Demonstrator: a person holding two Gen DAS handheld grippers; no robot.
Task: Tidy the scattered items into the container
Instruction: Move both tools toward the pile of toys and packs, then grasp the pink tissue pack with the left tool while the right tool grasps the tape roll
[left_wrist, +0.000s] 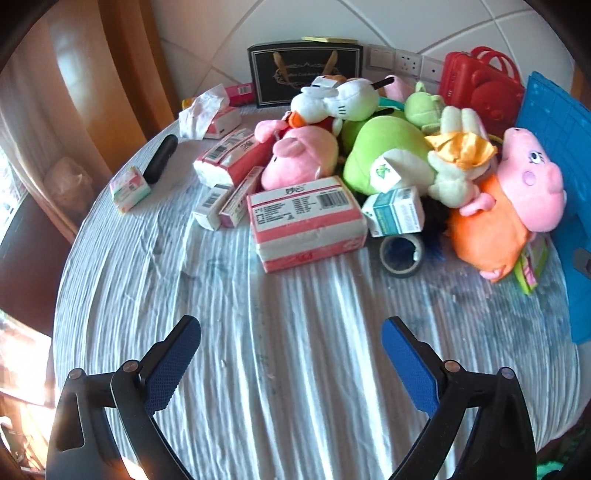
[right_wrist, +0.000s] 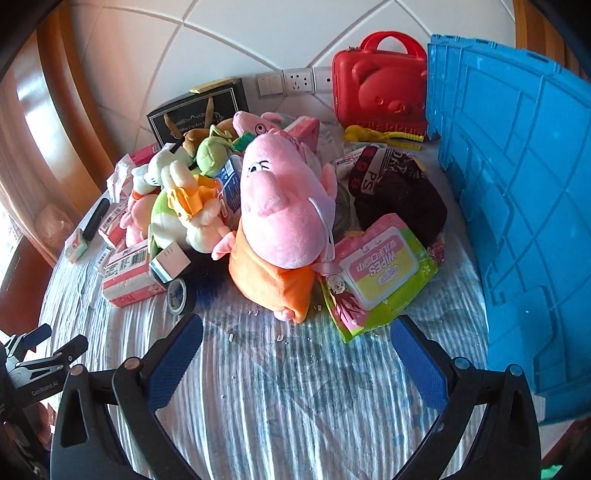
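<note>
A pile of items lies on the round table with a striped cloth (left_wrist: 295, 350): a pink pig plush in orange (left_wrist: 517, 199) (right_wrist: 280, 221), a green plush (left_wrist: 384, 155), a pink tissue pack (left_wrist: 306, 221), a tape roll (left_wrist: 400, 254) (right_wrist: 181, 295) and a wipes pack (right_wrist: 376, 273). The blue crate (right_wrist: 517, 203) stands at the right and also shows in the left wrist view (left_wrist: 557, 184). My left gripper (left_wrist: 291, 332) is open and empty, short of the tissue pack. My right gripper (right_wrist: 297, 332) is open and empty, just before the pig plush and wipes pack.
A red bear case (right_wrist: 380, 88) and a black gift box (left_wrist: 306, 74) stand at the back by the wall sockets (right_wrist: 295, 83). Dark clothing (right_wrist: 399, 192) lies beside the crate. Small boxes (left_wrist: 221, 203) and a black case (left_wrist: 160, 158) lie at the left.
</note>
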